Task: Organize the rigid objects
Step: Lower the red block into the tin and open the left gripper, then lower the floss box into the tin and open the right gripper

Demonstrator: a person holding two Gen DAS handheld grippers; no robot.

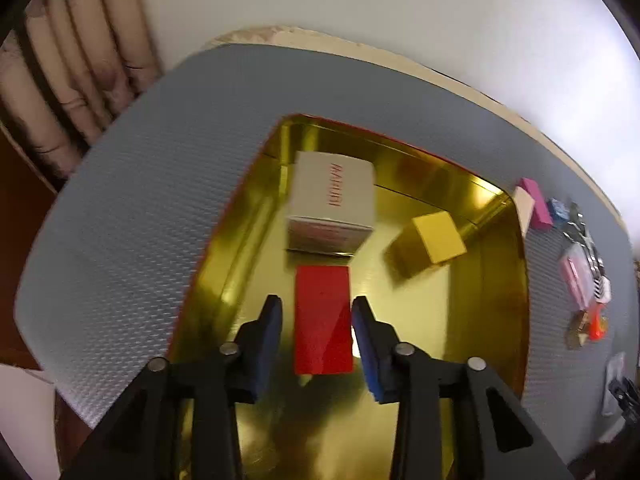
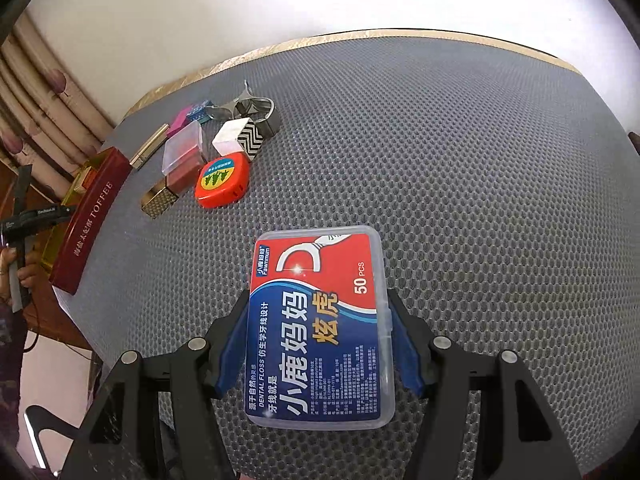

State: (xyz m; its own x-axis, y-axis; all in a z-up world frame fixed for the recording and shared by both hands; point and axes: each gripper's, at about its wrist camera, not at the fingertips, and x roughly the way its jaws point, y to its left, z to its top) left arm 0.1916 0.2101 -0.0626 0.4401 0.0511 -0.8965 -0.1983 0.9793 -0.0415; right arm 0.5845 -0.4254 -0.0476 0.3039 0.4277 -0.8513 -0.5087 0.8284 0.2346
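Note:
In the left wrist view my left gripper (image 1: 317, 304) is open above a gold tin (image 1: 248, 208). A red block (image 1: 322, 316) lies in the tin between its fingers, with small gaps on both sides. A white box (image 1: 332, 200) and a yellow block (image 1: 438, 238) also sit in the tin. In the right wrist view my right gripper (image 2: 316, 300) is shut on a clear dental floss box (image 2: 320, 328) with a red and blue label, held above the grey mat (image 2: 440, 160).
The tin with its red TOFFEE side (image 2: 92, 220) stands at the mat's left. Beside it lie an orange tape measure (image 2: 222, 184), a clear pink box (image 2: 184, 152), a zigzag-patterned box (image 2: 240, 138), a gold lighter (image 2: 159, 200) and other small items.

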